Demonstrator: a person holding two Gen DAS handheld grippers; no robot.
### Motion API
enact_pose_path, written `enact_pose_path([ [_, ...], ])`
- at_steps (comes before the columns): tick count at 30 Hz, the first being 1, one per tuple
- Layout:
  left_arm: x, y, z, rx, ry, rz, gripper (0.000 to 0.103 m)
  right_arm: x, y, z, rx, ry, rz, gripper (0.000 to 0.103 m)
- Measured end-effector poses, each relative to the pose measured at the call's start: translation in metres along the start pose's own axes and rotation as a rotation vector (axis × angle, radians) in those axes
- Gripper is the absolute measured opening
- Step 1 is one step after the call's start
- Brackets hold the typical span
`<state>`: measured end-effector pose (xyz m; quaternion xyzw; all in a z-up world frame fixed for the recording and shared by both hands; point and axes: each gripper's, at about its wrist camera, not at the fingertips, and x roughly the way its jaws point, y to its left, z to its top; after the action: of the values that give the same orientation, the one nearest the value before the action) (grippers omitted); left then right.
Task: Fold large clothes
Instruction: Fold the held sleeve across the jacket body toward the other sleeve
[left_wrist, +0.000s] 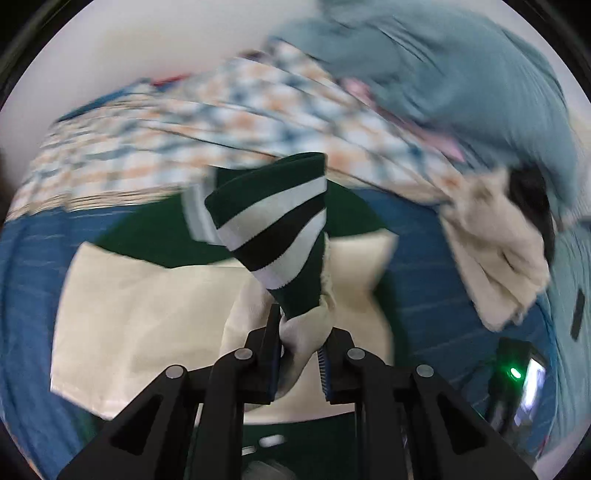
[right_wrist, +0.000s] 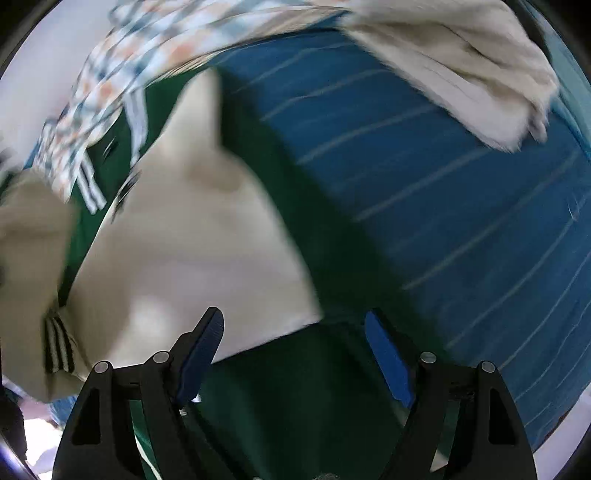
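A dark green and cream garment (left_wrist: 147, 314) lies spread on the blue striped bed cover (left_wrist: 443, 314). My left gripper (left_wrist: 301, 332) is shut on its green sleeve with white and black cuff stripes (left_wrist: 273, 225), bunched with cream fabric, held above the garment. In the right wrist view the same garment (right_wrist: 192, 236) shows its cream panel and green body (right_wrist: 295, 387). My right gripper (right_wrist: 295, 332) is open and empty just above the green fabric near the garment's edge. Both views are motion-blurred.
A checked orange-and-blue cloth (left_wrist: 221, 122), a teal garment (left_wrist: 461, 81) and a cream towel (left_wrist: 495, 243) are piled at the far side of the bed. The towel (right_wrist: 461, 62) and checked cloth (right_wrist: 140, 55) also show in the right wrist view. The striped bed cover (right_wrist: 443, 203) is on the right.
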<state>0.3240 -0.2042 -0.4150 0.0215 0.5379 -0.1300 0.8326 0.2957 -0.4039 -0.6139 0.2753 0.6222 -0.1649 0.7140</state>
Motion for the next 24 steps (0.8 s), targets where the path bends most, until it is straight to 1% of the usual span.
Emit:
enact_pose_path([
  [1,0.020,-0.022,0.001,0.034,0.028,0.000,0.014,-0.001,-0.015,0.004,0.018,-0.001,0.014,0.081],
  [2,0.031,-0.034,0.002,0.053,0.044,0.018,0.017,-0.004,-0.031,0.007,0.030,-0.002,0.022,0.081],
  [3,0.043,-0.044,0.000,0.071,0.062,0.044,0.021,-0.005,-0.041,0.008,0.031,-0.002,0.020,0.081],
  [4,0.054,-0.051,-0.003,0.078,0.086,0.053,0.027,-0.008,-0.051,0.010,0.025,-0.002,0.014,0.082],
  [6,0.063,-0.054,-0.008,0.065,0.127,0.020,0.071,-0.012,-0.067,0.011,0.008,-0.007,0.003,0.085],
  [7,0.064,-0.052,-0.011,0.052,0.137,0.011,0.081,-0.016,-0.077,0.012,-0.001,-0.006,0.003,0.085],
  [8,0.062,-0.049,-0.013,0.040,0.138,0.002,0.086,-0.020,-0.088,0.014,-0.003,-0.003,0.014,0.086],
  [11,0.050,-0.040,-0.013,0.010,0.142,-0.028,0.086,-0.033,-0.108,0.017,0.008,0.003,0.043,0.086],
  [13,0.035,-0.030,-0.016,-0.011,0.123,-0.027,0.086,-0.043,-0.112,0.013,0.029,-0.006,0.063,0.086],
  [15,0.014,-0.006,-0.023,-0.060,0.108,-0.032,0.086,-0.055,-0.113,0.021,0.055,-0.005,0.117,0.086],
  [16,0.003,0.007,-0.030,-0.087,0.100,-0.030,0.087,-0.060,-0.113,0.018,0.060,-0.006,0.142,0.086],
  [17,-0.004,0.020,-0.035,-0.111,0.103,-0.025,0.087,-0.063,-0.106,0.023,0.049,-0.007,0.180,0.086],
  [18,-0.011,0.031,-0.041,-0.133,0.103,-0.014,0.087,-0.062,-0.098,0.026,0.027,-0.003,0.190,0.086],
  [19,-0.025,0.052,-0.055,-0.160,0.089,0.032,0.087,-0.059,-0.083,0.030,-0.027,0.008,0.184,0.086],
  [20,-0.031,0.067,-0.067,-0.172,0.082,0.082,0.087,-0.053,-0.066,0.031,-0.091,0.024,0.157,0.086],
  [21,-0.036,0.085,-0.082,-0.176,0.082,0.150,0.087,-0.047,-0.051,0.030,-0.156,0.042,0.123,0.086],
  [22,-0.038,0.102,-0.099,-0.174,0.092,0.229,0.087,-0.040,-0.036,0.025,-0.235,0.062,0.090,0.086],
  [23,-0.036,0.116,-0.111,-0.173,0.107,0.288,0.087,-0.032,-0.023,0.016,-0.322,0.086,0.052,0.086],
  [24,-0.030,0.136,-0.129,-0.177,0.145,0.365,0.087,-0.024,-0.013,0.009,-0.387,0.101,0.016,0.086],
])
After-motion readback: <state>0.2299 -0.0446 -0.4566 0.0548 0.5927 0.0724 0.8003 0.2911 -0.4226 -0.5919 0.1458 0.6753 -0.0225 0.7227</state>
